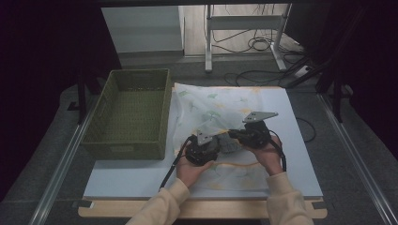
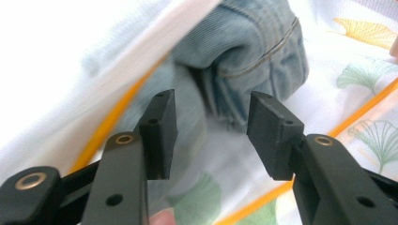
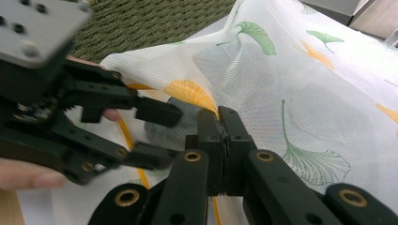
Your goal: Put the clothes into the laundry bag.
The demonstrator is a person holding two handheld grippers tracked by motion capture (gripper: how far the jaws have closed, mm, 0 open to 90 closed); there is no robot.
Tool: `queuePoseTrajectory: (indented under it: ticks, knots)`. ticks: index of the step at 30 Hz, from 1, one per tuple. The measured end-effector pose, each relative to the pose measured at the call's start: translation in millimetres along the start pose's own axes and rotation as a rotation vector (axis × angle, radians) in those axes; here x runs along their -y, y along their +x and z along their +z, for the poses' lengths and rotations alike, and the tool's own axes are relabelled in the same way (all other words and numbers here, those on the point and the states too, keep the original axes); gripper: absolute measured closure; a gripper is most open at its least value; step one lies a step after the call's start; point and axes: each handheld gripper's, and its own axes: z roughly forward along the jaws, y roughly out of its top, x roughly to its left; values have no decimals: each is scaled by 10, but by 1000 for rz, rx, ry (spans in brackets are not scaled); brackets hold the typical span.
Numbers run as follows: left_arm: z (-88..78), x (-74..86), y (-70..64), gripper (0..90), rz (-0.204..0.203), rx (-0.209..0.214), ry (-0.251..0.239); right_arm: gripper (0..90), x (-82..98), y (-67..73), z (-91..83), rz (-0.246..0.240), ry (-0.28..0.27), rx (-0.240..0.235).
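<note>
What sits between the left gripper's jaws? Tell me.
In the left gripper view, a bunched piece of blue denim lies just beyond the gap of the left gripper; its pads touch nothing, with the leaf-print cloth underneath.

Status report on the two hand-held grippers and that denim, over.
Right hand-held gripper shut on the sheer leaf-print cloth. Left hand-held gripper open, facing the folded denim, not gripping. Cloth drapes over the denim. Green basket alongside.
</note>
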Motion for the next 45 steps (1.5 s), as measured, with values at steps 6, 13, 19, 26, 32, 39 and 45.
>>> queuePoseTrajectory:
  ticks: [6, 13, 19, 26, 32, 39, 45]
  knots:
    - [-85, 124, 67, 516, 2, -19, 18, 885, 3, 6, 5, -1, 3, 0]
    - [-51, 188, 166, 596, -16, -32, 60, 886, 3, 18, 23, -6, 11, -2]
    - [129, 178, 165, 729, -5, -54, 105, 886, 4, 10, 9, -2, 8, -6]
    - [276, 121, 156, 761, -11, -77, 107, 886, 5, 7, 2, -1, 7, -5]
    - [328, 84, 170, 756, -17, -84, 109, 885, 14, -11, 1, 5, 7, -5]
    - [183, 116, 160, 712, -20, -41, 88, 885, 23, -13, 13, 7, 13, -8]
    - [-135, 169, 170, 690, -34, 8, 37, 885, 25, 5, 21, 0, 19, -9]
